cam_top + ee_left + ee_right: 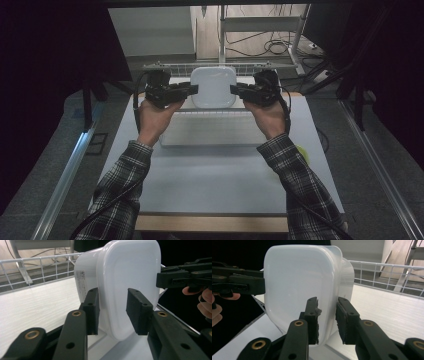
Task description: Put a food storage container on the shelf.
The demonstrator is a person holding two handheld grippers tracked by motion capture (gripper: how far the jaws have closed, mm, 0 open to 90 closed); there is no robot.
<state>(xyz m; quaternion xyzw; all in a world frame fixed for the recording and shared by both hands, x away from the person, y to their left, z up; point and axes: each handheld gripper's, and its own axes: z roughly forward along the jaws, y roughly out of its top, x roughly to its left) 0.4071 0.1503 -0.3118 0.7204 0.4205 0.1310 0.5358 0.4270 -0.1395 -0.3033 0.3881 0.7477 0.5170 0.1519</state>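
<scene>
White tabletop [210, 170], white tub [214, 86] with unreadable side label between loosened left gripper [192, 90] and right gripper [235, 90].

We note a pale table [210, 185] with a wooden front edge, standing on grey floor [65, 135]. Metal rails [60, 185] run along the floor on both sides. Beyond the table we see a white metal frame [260, 25] and loose cables [275, 47]. Dark drapes [45, 50] flank the scene. Lighting is dim.
</scene>
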